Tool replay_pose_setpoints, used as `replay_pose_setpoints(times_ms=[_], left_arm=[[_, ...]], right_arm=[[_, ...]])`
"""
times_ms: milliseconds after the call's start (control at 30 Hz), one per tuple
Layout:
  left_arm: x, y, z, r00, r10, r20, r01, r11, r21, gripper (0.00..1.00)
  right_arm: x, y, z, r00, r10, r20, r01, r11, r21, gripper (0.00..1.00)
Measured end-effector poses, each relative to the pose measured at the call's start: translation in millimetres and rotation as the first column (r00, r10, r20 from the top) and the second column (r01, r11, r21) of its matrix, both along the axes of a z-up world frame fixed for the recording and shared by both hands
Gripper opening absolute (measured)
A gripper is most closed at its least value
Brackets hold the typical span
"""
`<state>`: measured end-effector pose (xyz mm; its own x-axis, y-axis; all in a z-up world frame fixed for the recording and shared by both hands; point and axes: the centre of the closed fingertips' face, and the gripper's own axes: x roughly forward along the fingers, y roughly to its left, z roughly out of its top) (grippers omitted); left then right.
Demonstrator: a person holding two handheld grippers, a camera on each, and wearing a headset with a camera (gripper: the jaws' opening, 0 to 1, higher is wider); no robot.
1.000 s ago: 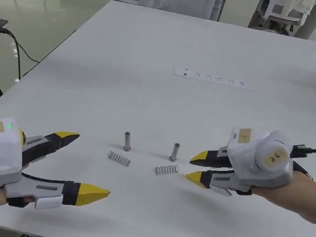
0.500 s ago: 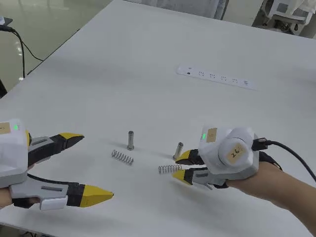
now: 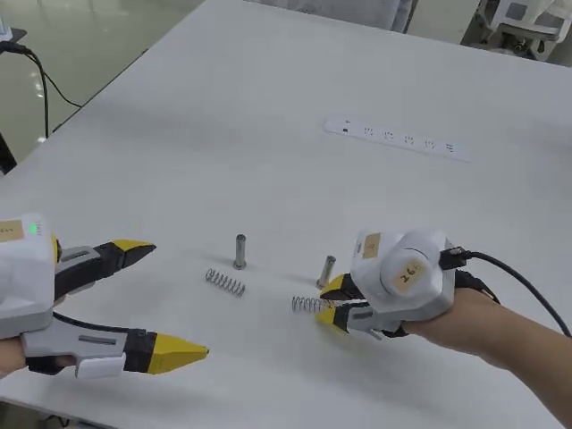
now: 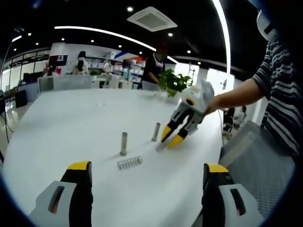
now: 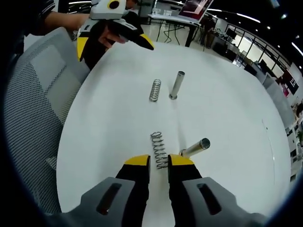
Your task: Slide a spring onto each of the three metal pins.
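Straddling one end of a spring [image 5: 158, 146] on the table [image 5: 118, 104], my right gripper [image 5: 159, 161] holds its jaws slightly apart, a pin [image 5: 194, 148] just beside; my left gripper [image 4: 147, 168] gapes wide, empty.

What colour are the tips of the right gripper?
Yellow. The tips of the right gripper show best in the right gripper view, close to the camera.
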<state>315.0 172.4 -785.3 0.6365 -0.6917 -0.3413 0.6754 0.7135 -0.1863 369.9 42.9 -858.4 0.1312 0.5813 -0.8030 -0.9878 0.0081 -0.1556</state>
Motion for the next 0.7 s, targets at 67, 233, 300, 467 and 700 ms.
replay_pose_setpoints(times_ms=[67,233,300,467,700], left_arm=[[-0.7,-1.1,-0.7,1.0,-0.004,-0.004,0.004,1.0,0.001,0.94],[-1.8,-4.3,-0.9,1.0,-0.012,-0.007,0.012,1.0,0.0,0.94],[-2.0,-5.2,-1.0,1.0,-0.016,-0.007,0.016,1.0,0.001,0.94],[-1.9,-7.6,2.9,1.0,-0.025,0.0,0.025,1.0,0.0,0.94],[-3.0,-15.7,9.2,0.998,-0.055,0.014,0.056,0.998,-0.02,0.92]], right_arm=[[-0.4,-1.0,-1.7,1.0,-0.002,-0.002,0.002,1.0,-0.002,0.11],[-1.6,-0.7,-2.8,0.999,-0.021,-0.027,0.022,1.0,0.007,0.08],[-1.8,-0.4,-2.9,1.0,-0.016,-0.015,0.017,1.0,0.006,0.08],[-5.0,0.3,5.4,1.0,-0.013,-0.003,0.014,1.0,0.027,0.08],[-3.5,-7.0,22.0,0.999,-0.026,0.02,0.025,0.999,0.033,0.08]])
